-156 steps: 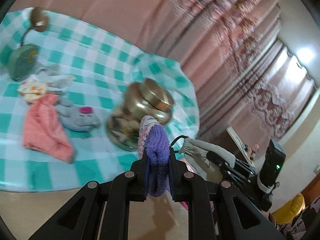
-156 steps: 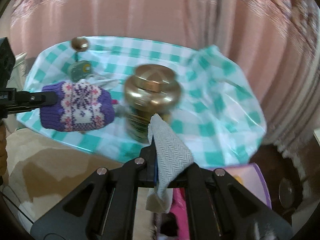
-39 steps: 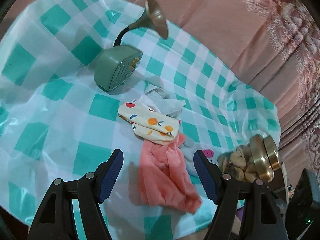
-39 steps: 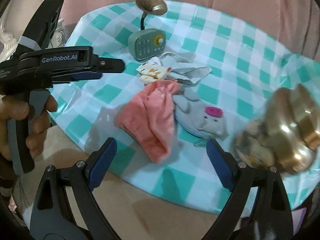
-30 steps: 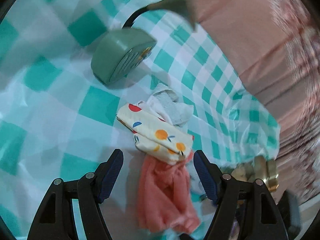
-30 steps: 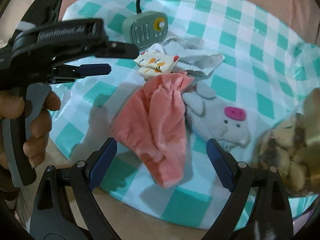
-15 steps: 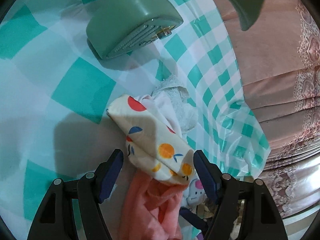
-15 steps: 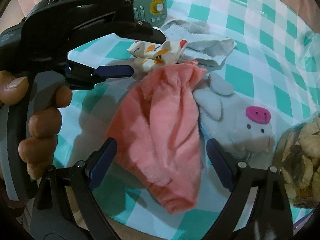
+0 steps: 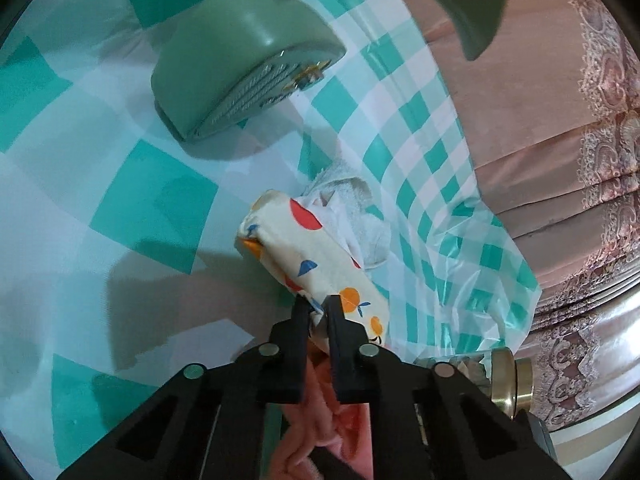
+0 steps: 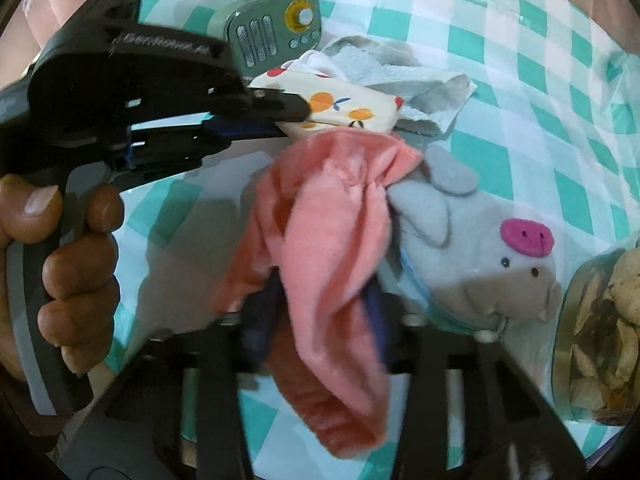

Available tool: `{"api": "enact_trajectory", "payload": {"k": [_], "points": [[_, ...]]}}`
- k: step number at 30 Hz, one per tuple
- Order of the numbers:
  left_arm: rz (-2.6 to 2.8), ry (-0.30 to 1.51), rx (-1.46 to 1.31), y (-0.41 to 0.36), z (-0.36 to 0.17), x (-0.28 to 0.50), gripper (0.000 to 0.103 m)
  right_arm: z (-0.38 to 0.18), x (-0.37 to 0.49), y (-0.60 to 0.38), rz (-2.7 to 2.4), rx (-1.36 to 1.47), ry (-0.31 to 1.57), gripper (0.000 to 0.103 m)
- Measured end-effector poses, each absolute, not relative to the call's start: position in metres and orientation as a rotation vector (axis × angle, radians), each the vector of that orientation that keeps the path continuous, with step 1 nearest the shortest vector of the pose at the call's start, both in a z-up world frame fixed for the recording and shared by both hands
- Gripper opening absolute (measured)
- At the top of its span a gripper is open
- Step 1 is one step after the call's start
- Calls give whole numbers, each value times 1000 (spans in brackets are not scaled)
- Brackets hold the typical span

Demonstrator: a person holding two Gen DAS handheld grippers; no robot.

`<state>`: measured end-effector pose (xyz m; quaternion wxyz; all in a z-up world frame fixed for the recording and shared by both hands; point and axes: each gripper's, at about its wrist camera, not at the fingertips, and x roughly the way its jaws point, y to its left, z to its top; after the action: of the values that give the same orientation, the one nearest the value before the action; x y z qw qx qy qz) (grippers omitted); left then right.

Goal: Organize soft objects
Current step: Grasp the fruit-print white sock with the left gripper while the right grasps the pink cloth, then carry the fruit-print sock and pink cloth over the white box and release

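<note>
With both pickups just made, the left gripper (image 9: 318,306) had just clenched on the fruit-print pouch (image 9: 316,258) and the right gripper (image 10: 320,316) had just closed around the pink fleece cloth (image 10: 332,240), so lifting both clear of the checked tablecloth (image 9: 152,208) looked next.

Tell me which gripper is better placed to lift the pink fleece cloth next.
Right. The right gripper has just been closing, with the pink fleece cloth between its jaws. The left gripper is shut on the fruit-print cream fabric pouch, which overlaps the cloth's far end.
</note>
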<state>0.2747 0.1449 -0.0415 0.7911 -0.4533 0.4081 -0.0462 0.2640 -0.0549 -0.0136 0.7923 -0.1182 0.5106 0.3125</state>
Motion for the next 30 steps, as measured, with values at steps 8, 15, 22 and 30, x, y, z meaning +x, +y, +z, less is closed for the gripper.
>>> {"api": "enact_trajectory", "payload": {"k": [8,15,22,30], "points": [[-78,815,-938,148,-25,252,6,-3,257,-64,683,-220,1077,20],[-50,752,-919,146,-8,219,6,12,247,-80,679,-201,1040,19],[-38,713,-931,139,1,185,5,24,231,-98,681,-189,1021,19],[-34,679,-957,130,11,146,5,36,210,-124,690,-170,1005,19]]}}
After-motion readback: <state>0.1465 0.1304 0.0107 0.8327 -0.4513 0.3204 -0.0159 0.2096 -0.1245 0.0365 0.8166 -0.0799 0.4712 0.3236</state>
